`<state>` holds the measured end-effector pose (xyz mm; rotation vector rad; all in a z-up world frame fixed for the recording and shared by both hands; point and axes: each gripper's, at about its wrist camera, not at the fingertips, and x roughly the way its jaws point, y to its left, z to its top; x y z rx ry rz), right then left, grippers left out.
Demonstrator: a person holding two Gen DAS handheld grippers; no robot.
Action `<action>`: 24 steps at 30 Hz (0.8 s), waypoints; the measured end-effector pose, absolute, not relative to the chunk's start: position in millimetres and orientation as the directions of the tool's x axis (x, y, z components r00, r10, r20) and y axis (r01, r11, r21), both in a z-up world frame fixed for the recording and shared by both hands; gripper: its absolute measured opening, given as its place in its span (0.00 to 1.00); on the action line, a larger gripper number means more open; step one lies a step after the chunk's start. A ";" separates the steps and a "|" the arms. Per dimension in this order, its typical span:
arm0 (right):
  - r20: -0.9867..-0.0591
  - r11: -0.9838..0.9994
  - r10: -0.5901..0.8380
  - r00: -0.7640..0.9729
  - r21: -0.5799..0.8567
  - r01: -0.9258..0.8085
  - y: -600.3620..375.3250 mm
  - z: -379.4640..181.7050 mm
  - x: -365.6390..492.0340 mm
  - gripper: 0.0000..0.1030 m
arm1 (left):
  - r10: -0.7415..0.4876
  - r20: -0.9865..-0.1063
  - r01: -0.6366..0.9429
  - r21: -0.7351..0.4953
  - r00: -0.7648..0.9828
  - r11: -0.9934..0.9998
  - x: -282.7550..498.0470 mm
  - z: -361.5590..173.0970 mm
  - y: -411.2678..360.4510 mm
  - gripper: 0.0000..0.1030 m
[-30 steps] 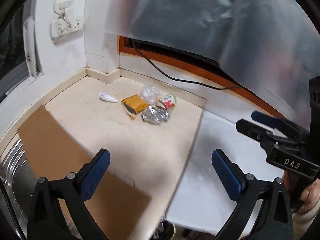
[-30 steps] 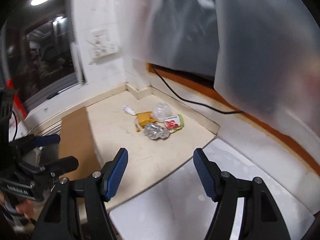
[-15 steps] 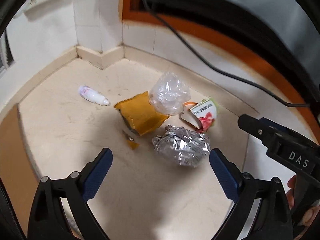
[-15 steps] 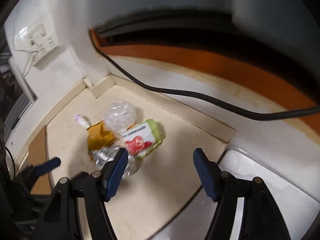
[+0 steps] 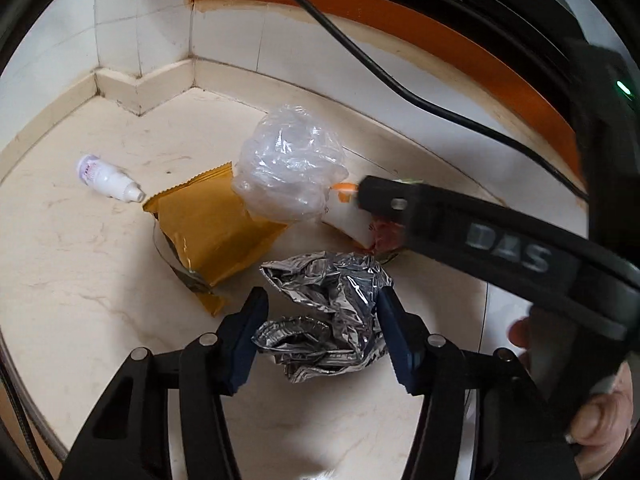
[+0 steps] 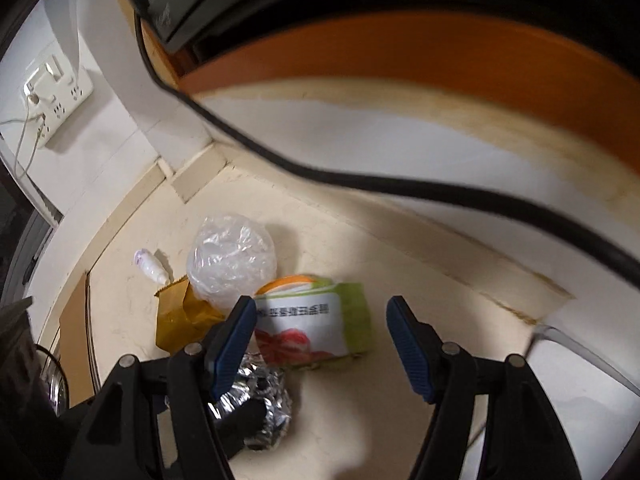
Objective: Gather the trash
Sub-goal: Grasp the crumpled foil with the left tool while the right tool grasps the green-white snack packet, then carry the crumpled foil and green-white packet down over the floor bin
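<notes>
The left tongs (image 5: 320, 320) pointed down at the desk (image 5: 80, 280), and their jaws had just been closing on the foil wad (image 5: 332, 312) that lay between them. The right pad (image 5: 390, 320) touched the wad's edge; the left pad (image 5: 250, 320) sat just beside it, and whether it pressed I could not tell.

In the left wrist view the trash lay in a tight heap. From the foil wad, the yellow wrapper (image 5: 212, 232) was at 10 o'clock, flat on the desk. The clear bag (image 5: 288, 164) sat at 12 o'clock, overlapping the wrapper's far corner. The white bottle (image 5: 106, 178) lay on its side well off at 10 o'clock, apart from the rest. At 2 o'clock a black finger of the right tongs (image 5: 384, 196) crossed over the green packet (image 5: 352, 224), hiding most of it. A hand (image 5: 600, 420) showed at 4 o'clock. A black cable (image 5: 360, 52) ran along the wall tiles behind.

In the right wrist view the right tongs (image 6: 320, 332) were released, jaws wide, straddling the green packet (image 6: 316, 320) without touching it on the right side. The left pad (image 6: 236, 332) stood at the packet's left edge. The foil wad (image 6: 264, 396) lay at 7 o'clock from the packet, with the left tongs' dark finger against it. A socket strip (image 6: 56, 100) hung on the wall at 10 o'clock.
</notes>
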<state>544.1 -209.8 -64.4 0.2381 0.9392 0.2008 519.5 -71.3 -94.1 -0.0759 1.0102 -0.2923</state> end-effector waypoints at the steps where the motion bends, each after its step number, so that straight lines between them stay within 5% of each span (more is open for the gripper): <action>1: -0.777 0.957 0.272 0.567 0.280 -0.075 -206.8 -66.5 544.8 0.66 | -0.267 -0.824 0.211 -0.183 0.500 0.960 517.0 -92.8 -71.3 0.51; 7: -0.790 0.959 0.278 0.547 0.265 -0.104 -204.6 -74.6 527.3 0.55 | -0.241 -0.834 0.168 -0.179 0.496 0.969 489.6 -85.9 -49.6 0.47; 24: -0.686 0.929 0.356 0.634 0.335 -0.159 -234.5 -21.4 354.3 0.54 | -0.337 -0.752 0.132 -0.321 0.567 0.938 345.3 -28.5 -10.9 0.43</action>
